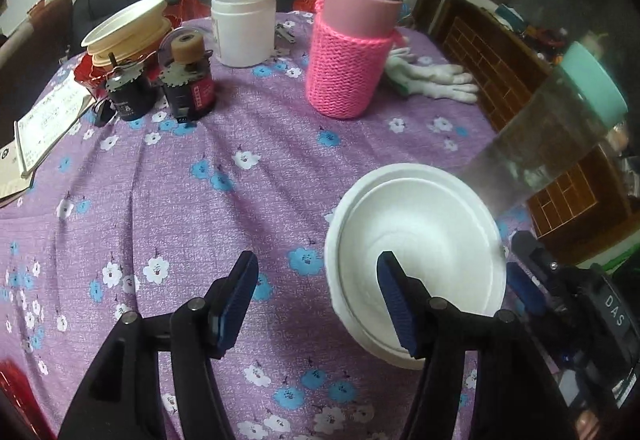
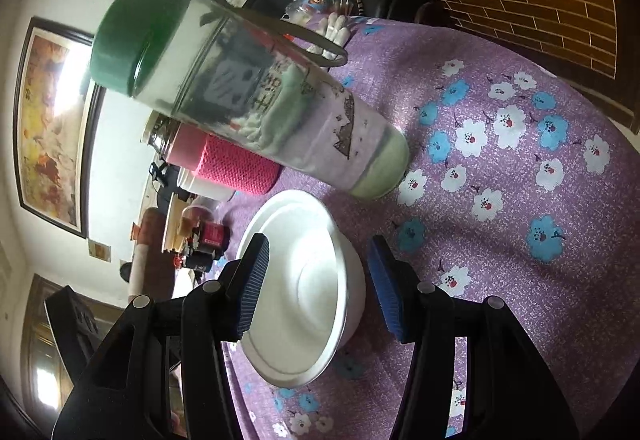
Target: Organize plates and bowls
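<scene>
bowl: white foam bowl [image 2: 304, 292] between the spread right hand-held gripper [image 2: 320, 286] fingers
left hand-held gripper [image 1: 320, 304]: spread, empty, bowl to its right

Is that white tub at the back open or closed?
Open. The white tub has no lid; its round mouth shows in the left wrist view.

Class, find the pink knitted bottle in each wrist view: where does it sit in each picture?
Left wrist: pink knitted bottle upright, top centre, far across the table.
Right wrist: left of centre, partly hidden behind the clear bottle.
Shared landmark: white bowl.
</scene>
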Motion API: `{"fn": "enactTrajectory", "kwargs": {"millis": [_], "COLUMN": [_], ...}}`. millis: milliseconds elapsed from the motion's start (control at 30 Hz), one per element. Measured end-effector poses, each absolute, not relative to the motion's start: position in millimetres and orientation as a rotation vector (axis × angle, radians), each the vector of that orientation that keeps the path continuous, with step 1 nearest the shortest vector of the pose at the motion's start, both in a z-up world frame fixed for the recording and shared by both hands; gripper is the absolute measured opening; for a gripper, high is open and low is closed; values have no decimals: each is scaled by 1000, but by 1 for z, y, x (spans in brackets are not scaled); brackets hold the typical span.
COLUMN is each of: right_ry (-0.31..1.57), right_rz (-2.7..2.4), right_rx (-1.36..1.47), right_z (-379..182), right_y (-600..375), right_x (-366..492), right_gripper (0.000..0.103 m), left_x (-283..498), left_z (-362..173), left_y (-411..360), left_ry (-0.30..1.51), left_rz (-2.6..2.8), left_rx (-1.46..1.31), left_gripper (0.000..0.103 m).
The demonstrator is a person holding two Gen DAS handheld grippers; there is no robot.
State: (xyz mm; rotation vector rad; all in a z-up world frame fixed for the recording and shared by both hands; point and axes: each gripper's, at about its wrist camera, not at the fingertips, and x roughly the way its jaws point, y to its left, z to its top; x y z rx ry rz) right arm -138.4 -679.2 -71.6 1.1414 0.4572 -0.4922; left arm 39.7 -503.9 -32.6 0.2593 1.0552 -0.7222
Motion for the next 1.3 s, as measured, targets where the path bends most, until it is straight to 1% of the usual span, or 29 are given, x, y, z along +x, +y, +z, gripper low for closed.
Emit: {"fn": "enactTrajectory", "kwargs": {"millis": [100, 300, 567, 1000, 1300], "right_ry": [476, 482, 496, 521, 536], "right_rz": [-494, -515, -540, -564, -577], "right_rx": [1136, 1127, 1109, 1081, 1058], "right_z": [-74, -75, -76, -78, -79], "right_y": [-679, -680, -680, -677, -673], "right_x": [-134, -134, -130, -124, -120], "right_gripper": [51, 51, 51, 51, 51], "left_x": [39, 40, 34, 41, 47], "left_z": [-35, -49, -52, -67, -81], "left_y": [-507, -512, -518, -524, -528], "left_ry": [1023, 1018, 942, 936, 962], "left_rz": [-697, -691, -698, -693, -705], "left_rx": [267, 276, 314, 313, 308], "left_gripper": [62, 62, 62, 62, 62]}}
